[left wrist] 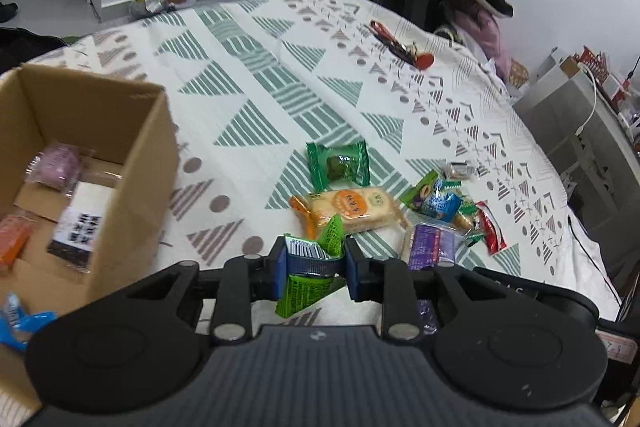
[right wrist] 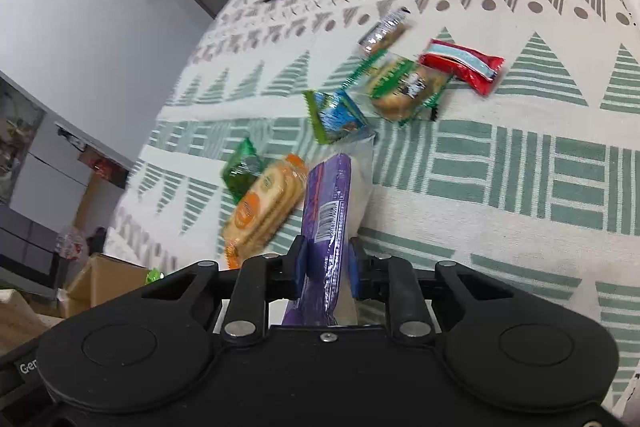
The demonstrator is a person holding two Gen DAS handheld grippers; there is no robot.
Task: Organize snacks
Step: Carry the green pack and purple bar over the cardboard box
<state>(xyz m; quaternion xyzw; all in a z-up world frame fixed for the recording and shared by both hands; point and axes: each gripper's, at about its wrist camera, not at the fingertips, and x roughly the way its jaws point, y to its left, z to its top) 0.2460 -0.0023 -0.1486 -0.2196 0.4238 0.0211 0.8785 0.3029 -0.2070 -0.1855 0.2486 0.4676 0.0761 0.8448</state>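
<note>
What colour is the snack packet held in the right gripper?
Purple packet, clearest in the right wrist view.

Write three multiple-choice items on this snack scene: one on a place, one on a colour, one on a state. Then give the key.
1. Where is the cardboard box in the left wrist view?
A. Left of the loose snacks
B. Right of them
C. On the floor

2. What colour is the packet in the right hand-held gripper?
A. Red
B. Purple
C. Orange

3. What is the left hand-held gripper doing?
A. Open, empty
B. Shut, empty
C. Shut on a packet

Key: 1 A, the box stands at the picture's left on the bed cover. 2 B, the purple packet sits between its fingers. 3 C, the green packet is pinched between its fingers.
</note>
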